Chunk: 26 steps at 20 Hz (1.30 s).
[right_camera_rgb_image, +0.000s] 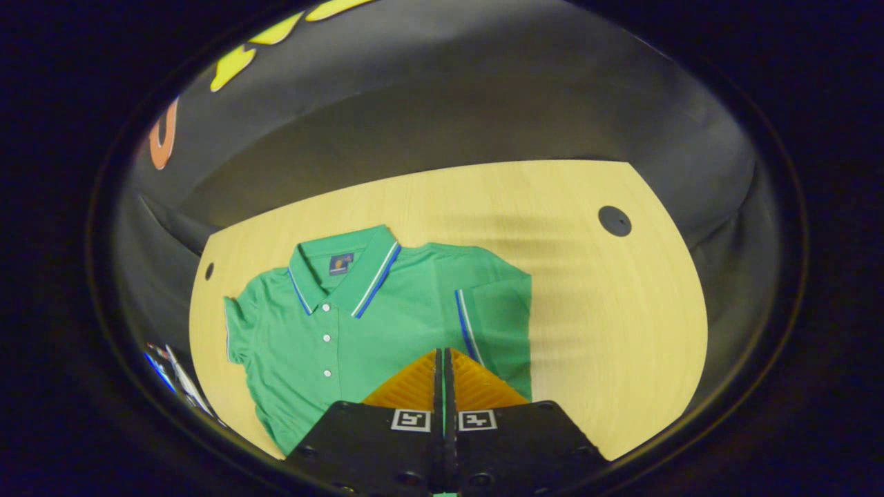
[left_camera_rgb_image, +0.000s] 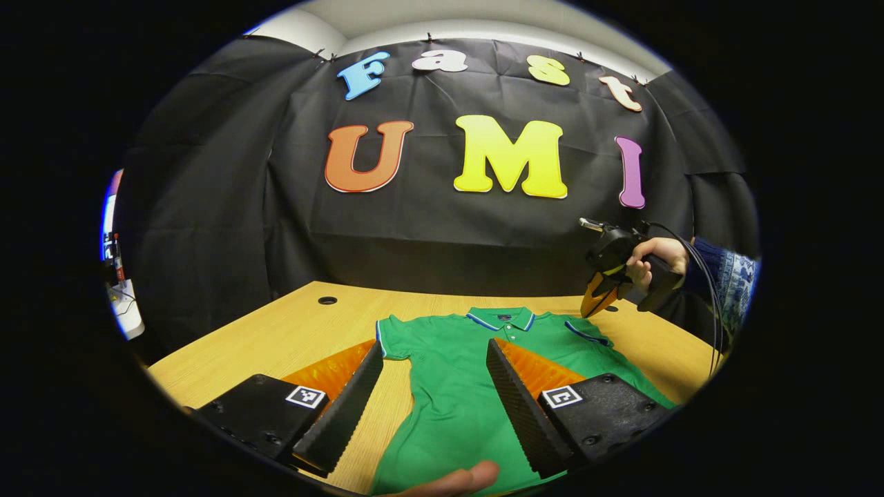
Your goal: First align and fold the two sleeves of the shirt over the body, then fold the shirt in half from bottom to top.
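The green short-sleeved polo shirt [left_camera_rgb_image: 456,373] lies flat on the wooden tabletop [left_camera_rgb_image: 290,338], collar far. Left hand-held gripper [left_camera_rgb_image: 431,404], jaws wide and empty, is nearest the unfolded left sleeve [left_camera_rgb_image: 394,338]; right hand-held gripper [right_camera_rgb_image: 443,366], closed and empty, hangs above the folded right sleeve [right_camera_rgb_image: 497,310].

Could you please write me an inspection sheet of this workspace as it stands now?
Surface: wooden table, round holes near its far corners.
Job's things: green shirt lies flat, collar toward the wall; one sleeve folded over the body, the other sleeve spread out.
Clutter: nothing seen.
Grippers: left gripper open, above the shirt; right gripper shut, holding nothing, above the folded sleeve.
Cables: black cable by the hand holding the right gripper.
Surroundings: black cloth wall.
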{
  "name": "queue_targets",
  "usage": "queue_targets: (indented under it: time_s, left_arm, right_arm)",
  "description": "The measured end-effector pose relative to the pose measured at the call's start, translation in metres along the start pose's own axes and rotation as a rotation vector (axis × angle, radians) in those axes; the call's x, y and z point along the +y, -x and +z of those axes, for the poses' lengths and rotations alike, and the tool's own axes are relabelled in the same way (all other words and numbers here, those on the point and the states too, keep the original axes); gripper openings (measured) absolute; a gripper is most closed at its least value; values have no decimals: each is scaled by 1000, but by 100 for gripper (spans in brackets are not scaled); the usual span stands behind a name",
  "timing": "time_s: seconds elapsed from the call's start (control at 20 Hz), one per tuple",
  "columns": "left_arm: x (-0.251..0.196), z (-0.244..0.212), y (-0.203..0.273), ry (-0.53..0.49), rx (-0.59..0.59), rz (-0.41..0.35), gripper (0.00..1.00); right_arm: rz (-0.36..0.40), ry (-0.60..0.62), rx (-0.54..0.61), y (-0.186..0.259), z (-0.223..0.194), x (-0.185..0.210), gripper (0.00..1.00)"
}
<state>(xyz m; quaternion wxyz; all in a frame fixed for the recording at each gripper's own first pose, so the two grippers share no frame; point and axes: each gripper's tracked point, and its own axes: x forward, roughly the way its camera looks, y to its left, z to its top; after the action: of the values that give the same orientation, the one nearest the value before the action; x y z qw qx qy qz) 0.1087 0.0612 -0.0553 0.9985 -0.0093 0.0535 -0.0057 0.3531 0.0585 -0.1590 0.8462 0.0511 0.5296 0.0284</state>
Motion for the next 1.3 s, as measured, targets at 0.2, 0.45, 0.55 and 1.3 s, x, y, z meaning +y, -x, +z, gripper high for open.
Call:
queue_targets:
  time_s: [0.2,0.45,0.55,1.3]
  left_arm:
    - [9,-3,2,3,10,9,98]
    - [8,-8,-2,7,20,6,98]
    - [7,-10,-3,11,28,4,98]
    - [-2,-25,-14,22,89,-2,98]
  right_arm:
    - [-67,43,-16,-12,4,-8,3]
    - [-95,45,24,-31,-2,-26,34]
    - [-112,66,50,-39,-7,-32,38]
    - [-107,23,133,-54,-12,-46,4]
